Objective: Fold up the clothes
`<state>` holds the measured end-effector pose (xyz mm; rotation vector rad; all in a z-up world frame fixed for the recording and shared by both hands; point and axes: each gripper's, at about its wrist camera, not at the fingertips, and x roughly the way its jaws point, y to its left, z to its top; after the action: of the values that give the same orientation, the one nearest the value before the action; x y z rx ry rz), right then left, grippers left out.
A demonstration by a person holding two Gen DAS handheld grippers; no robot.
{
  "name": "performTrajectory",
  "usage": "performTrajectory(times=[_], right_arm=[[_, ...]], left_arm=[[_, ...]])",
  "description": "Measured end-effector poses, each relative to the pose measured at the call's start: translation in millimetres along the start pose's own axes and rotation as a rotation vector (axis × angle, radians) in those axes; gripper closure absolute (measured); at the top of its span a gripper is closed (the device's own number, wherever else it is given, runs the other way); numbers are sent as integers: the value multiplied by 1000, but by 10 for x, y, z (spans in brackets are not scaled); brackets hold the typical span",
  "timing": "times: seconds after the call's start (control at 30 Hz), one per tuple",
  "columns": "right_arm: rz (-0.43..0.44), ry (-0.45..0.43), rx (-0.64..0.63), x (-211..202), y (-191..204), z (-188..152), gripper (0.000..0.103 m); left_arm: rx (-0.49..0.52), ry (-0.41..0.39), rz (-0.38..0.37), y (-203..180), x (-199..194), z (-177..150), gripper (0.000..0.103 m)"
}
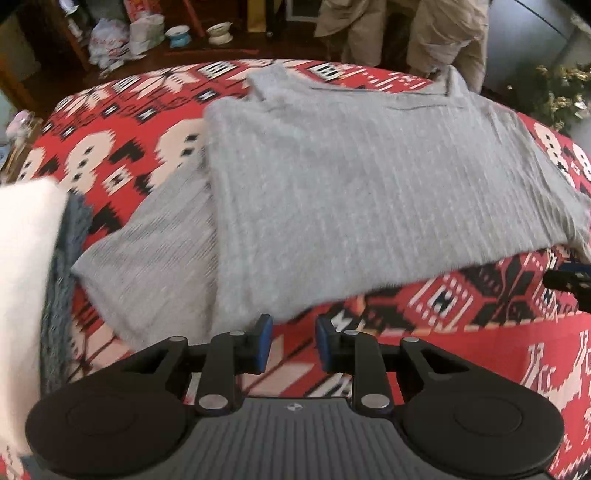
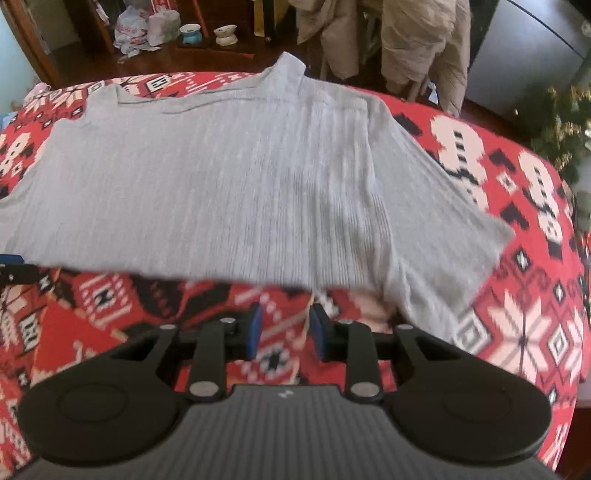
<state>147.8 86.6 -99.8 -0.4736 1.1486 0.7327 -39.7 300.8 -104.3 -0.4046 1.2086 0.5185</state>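
Grey ribbed short-sleeved top [image 1: 351,192] spread flat across a red, black and cream patterned cover [image 1: 122,147], bottom hem folded up, one sleeve trailing toward 8 o'clock in the left wrist view. Left gripper [image 1: 291,345] at 6 o'clock, blue-padded jaws parted with nothing but the cover between them, just short of the top's near edge. Right gripper [image 2: 284,338] likewise at 6 o'clock in its own view, jaws apart and empty, near the fold, with the other sleeve reaching toward 4 o'clock. White fabric [image 1: 22,288] over a dark grey knit [image 1: 61,273] at 9 o'clock beside the left gripper. Beige garments [image 2: 406,40] hanging at 1 o'clock beyond the cover; two small ceramic bowls [image 2: 208,33] on the dark floor at 11 o'clock
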Motion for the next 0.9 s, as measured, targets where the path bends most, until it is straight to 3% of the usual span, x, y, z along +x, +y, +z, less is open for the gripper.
performTrajectory(times=[0.23,0.33,0.47,0.6,0.9], right_arm=[[74,10,-79,-299,318,-105,71],[111,19,-100,-349,545,-58,69],[151,17,-137,-364,872,7,68],[184,15,-184,-353,1155,76,67],[214,23,-300,-357,1543,208,62]], left_arm=[[-139,-9,104,359,-270,-183,73],[-239,-6,177,565,-266,-188,70],[-408,-3,212,861,-160,-133,69],[-594,19,188,1124,-23,-84,69],[-793,-7,31,1291,-31,-46,67]])
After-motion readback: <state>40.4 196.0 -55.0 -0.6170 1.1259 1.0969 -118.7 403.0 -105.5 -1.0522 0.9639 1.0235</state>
